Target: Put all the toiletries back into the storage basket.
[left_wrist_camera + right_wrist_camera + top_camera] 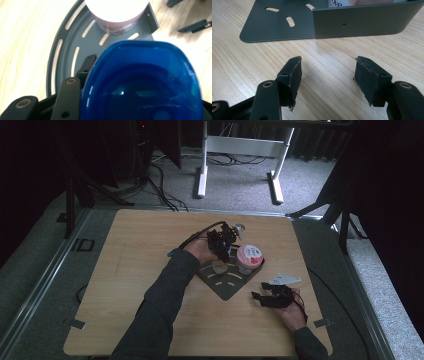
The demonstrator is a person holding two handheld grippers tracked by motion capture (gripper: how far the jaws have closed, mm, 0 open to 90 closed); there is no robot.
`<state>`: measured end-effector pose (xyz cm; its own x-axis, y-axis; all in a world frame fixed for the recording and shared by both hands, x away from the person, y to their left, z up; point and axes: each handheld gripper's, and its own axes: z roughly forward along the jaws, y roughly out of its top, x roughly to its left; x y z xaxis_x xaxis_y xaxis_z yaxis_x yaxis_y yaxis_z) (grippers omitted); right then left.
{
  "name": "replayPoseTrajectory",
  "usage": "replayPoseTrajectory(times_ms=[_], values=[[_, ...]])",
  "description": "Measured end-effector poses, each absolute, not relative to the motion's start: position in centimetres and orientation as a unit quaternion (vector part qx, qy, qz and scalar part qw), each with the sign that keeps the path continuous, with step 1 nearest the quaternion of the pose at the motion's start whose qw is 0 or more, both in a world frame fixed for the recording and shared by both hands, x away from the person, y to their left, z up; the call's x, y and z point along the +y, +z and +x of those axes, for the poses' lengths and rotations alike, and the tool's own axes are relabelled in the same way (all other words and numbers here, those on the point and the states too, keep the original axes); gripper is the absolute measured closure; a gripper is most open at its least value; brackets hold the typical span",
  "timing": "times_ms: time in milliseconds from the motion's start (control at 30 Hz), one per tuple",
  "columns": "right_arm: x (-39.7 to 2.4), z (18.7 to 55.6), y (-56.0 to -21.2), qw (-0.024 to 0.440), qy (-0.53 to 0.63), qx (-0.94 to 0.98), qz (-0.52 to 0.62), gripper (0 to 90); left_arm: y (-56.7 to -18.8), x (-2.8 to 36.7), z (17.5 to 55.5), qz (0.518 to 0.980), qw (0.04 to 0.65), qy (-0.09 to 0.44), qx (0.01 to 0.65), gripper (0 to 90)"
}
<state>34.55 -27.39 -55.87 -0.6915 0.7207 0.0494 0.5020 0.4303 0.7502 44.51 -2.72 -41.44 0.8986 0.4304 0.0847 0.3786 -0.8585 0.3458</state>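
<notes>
Surface: pale wooden table (140, 270), square, with rounded corners.
Fixture: dark grey slotted metal tray (227, 287), fan-shaped, with an upturned wall along one side – lies flat at mid-table.
Item already placed: round white tub with a pink-and-red printed lid (249, 256), standing upright on the tray against the wall; in the left gripper view it sits at the far end (116, 13).
Item in hand: translucent blue plastic container (142, 82), rounded in outline, seen from close up – carried above the tray's slotted floor, near the tub but apart from it.
Left gripper (222, 251): jaws roughly half spread and closed against the blue container; one black jaw shows at its left side, the other is hidden behind it. It hangs over the tray's middle.
Right gripper (328, 72): jaws parted with nothing between them, resting low over bare wood just beside the tray's wall, pointing at it; it lies at the tray's near right corner (272, 297).
Progress, as judged: one item stands on the tray; the blue container is over the tray but not yet set down.
Remaining, as judged: lower it beside the tub, release, withdraw.
</notes>
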Motion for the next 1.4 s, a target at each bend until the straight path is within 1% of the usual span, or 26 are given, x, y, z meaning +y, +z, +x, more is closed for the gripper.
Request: replayPoseTrajectory(times_ms=[867,1400], values=[[-27.4,34.6,-55.9,0.140,0.388,0.834,0.366,38.3,-42.5,-3.8,46.3,0.948,0.181,0.086,0.248,55.2],[-27.4,34.6,-55.9,0.140,0.389,0.834,0.366,38.3,-43.1,-4.6,47.4,0.939,0.197,0.109,0.262,55.2]])
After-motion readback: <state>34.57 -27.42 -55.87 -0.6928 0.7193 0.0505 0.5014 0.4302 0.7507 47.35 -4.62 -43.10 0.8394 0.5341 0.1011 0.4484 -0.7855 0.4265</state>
